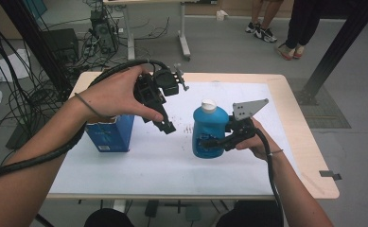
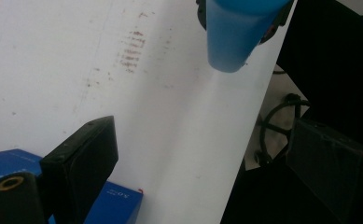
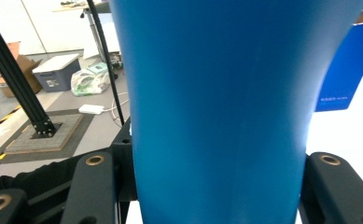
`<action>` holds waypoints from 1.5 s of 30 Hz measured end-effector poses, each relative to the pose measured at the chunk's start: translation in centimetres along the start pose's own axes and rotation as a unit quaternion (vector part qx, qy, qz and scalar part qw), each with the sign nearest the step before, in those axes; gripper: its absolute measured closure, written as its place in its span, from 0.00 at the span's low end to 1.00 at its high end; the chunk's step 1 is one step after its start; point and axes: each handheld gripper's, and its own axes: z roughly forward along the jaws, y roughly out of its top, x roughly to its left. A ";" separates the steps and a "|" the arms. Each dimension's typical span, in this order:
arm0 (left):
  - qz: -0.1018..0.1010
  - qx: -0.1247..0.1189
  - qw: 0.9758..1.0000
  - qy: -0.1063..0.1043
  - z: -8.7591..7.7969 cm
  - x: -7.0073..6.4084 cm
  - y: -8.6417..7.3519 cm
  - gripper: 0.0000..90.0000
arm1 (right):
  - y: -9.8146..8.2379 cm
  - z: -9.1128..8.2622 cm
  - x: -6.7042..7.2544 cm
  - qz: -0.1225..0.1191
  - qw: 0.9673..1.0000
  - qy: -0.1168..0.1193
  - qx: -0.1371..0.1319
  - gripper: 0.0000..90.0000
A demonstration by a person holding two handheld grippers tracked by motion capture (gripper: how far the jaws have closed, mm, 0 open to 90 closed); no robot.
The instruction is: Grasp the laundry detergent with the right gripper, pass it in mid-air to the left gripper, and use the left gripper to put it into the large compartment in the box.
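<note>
Now, line by line, what we see:

Table: we look down on a pale wooden table (image 1: 309, 156) with a white sheet (image 1: 162, 161) spread over most of its top; faint reddish-brown smudges (image 2: 132, 49) mark the sheet between the two grippers.

Bottle: a blue bottle (image 1: 209, 132) with a white cap (image 1: 208, 105) stands upright near the middle of the sheet, right of centre. In the right gripper view we see its blue body (image 3: 216, 107) running from top to bottom between the two black jaws.

Right gripper: we see the right gripper (image 1: 214, 142) reaching in from the right, its jaws closed on either side of the bottle's lower body and touching it. The right hand (image 1: 255, 139) holds it, and a grey three-cornered plate (image 1: 248, 109) sits on top.

Left gripper: the left gripper (image 1: 165, 125) is held above the sheet in the left hand (image 1: 118, 94), pointing down and to the right, well apart from the bottle. We see nothing between its jaws, but we cannot tell how far apart they stand.

Box: a blue box (image 1: 109, 135) stands on the sheet's left side, below the left hand.

Beyond: cables (image 1: 11, 94) lie on the floor at left, and people's legs (image 1: 285, 28) show past the far edge.
</note>
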 end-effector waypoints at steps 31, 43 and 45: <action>0.038 -0.012 0.999 -0.034 1.4 -1.6 2.3 0.11 | 1.2 2.8 0.8 -0.014 0.999 0.039 0.014 0.48; 0.051 -0.007 0.998 -0.040 2.5 -2.3 3.4 0.11 | 1.2 3.5 0.9 -0.014 0.999 0.046 0.015 0.48; 0.053 -0.006 0.998 -0.041 2.7 -2.4 3.6 0.11 | 1.3 3.5 1.0 -0.015 0.999 0.046 0.015 0.48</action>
